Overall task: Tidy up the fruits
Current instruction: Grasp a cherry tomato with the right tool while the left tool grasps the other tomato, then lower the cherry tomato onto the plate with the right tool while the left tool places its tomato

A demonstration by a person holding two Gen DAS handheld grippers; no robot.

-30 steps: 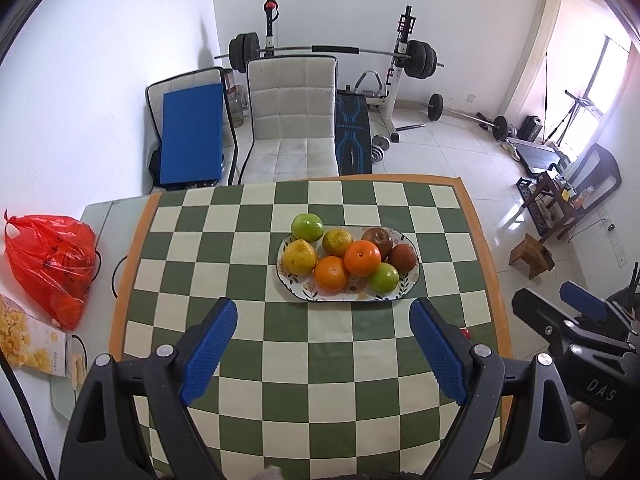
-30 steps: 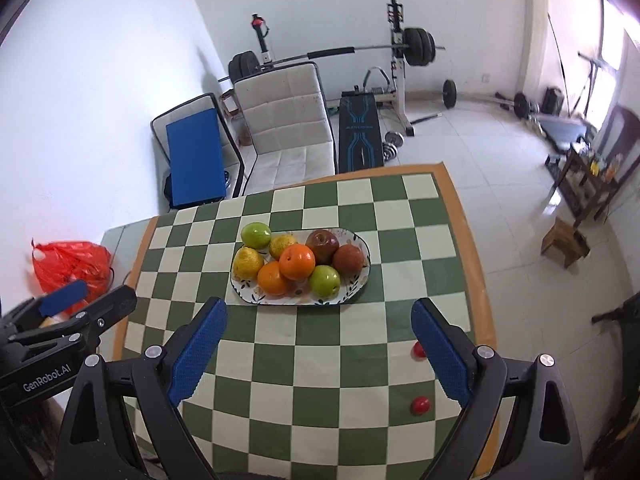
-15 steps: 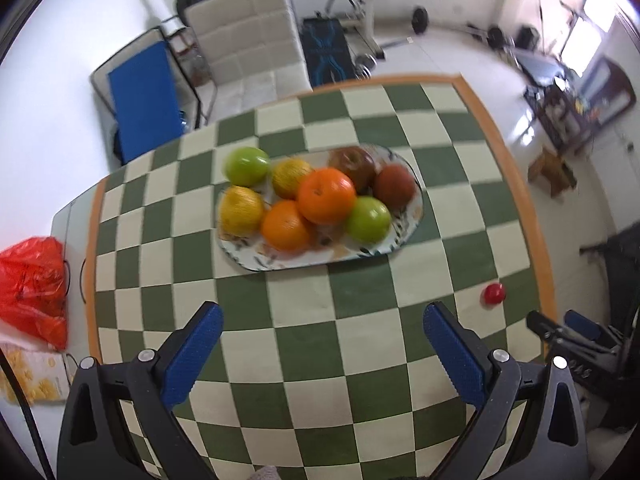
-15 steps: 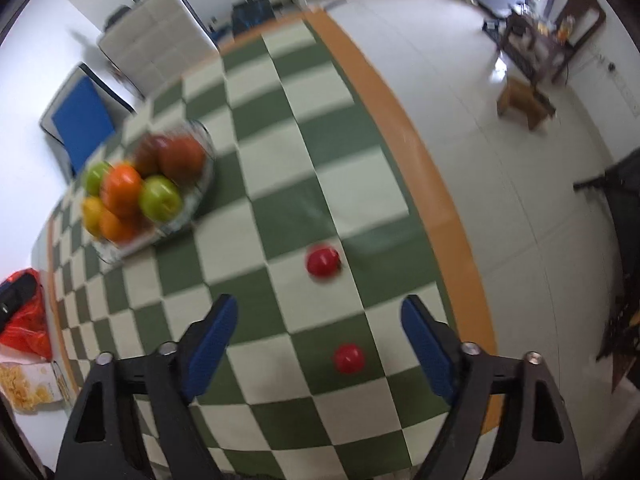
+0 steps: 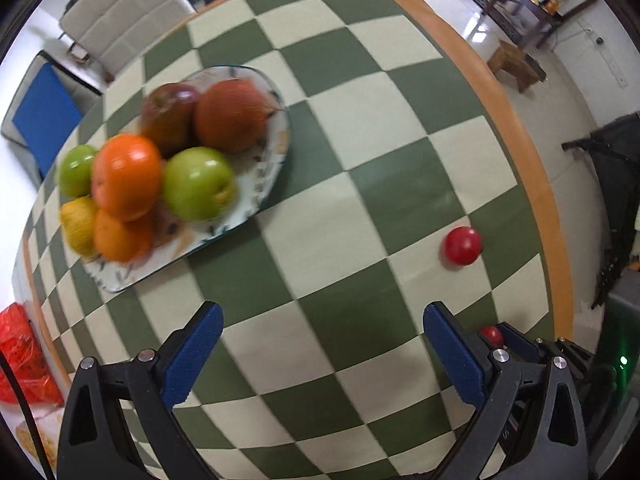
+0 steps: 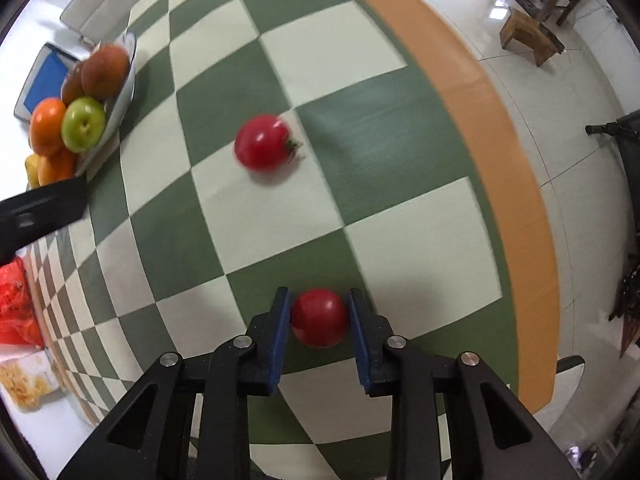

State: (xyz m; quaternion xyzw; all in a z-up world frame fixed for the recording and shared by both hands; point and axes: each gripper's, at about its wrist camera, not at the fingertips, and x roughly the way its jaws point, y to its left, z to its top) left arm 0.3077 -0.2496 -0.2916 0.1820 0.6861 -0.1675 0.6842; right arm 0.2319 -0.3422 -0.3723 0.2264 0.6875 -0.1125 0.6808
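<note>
Right now: two handheld grippers over a green-and-cream checkered table (image 6: 360, 60), fruit being sorted.
Right gripper (image 6: 320, 318): lower centre of its own view, blue pads on either side of a small red tomato (image 6: 319, 317), touching or all but touching it; the tomato sits on the table.
Left gripper (image 5: 322, 350): bottom of its view, fingers spread wide, holding nothing.
Second tomato (image 6: 262, 148): loose at frame centre, stem to the right, well apart from the first.
Fruit plate (image 5: 264, 178): left of frame, heaped with oranges, green apples and darker red fruit.
Doing it well: likely squeeze gently, since a tomato bruises and rolls; lift straight up, then look for a low gap on the crowded plate.
Risk: the heap may shed fruit.
</note>
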